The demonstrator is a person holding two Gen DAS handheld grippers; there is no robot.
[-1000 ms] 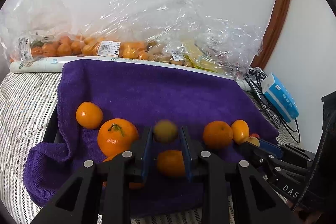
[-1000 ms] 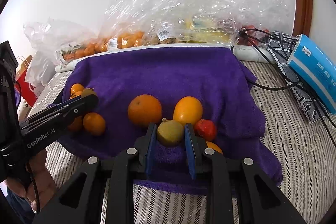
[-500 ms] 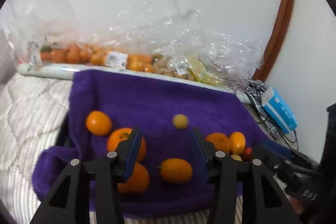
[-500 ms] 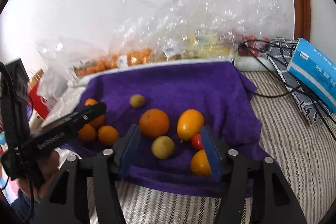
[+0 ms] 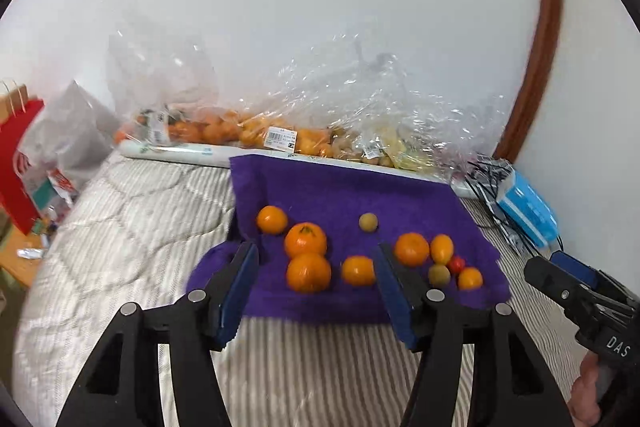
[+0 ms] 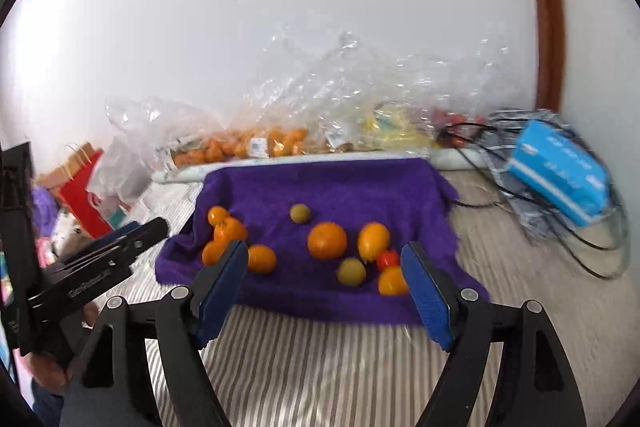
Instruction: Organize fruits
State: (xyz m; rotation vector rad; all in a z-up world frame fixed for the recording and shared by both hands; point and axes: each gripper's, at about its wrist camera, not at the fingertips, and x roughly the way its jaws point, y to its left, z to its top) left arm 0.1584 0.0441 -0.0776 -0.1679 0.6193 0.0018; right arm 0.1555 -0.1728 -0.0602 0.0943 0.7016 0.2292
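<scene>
Left claw [image 5: 316, 291] spread, oranges [image 5: 308, 271] beneath

On the purple towel [image 5: 352, 195] lay nine loose fruits: six orange citrus, four at nine o'clock [image 5: 308, 272] and two at three [image 5: 411, 248]; two greenish-yellow fruits, one at twelve [image 5: 368, 222], one at four [image 5: 439, 275]; and one red fruit [image 5: 456, 264]. Two grippers showed, and one blue box [image 6: 558, 175].
</scene>
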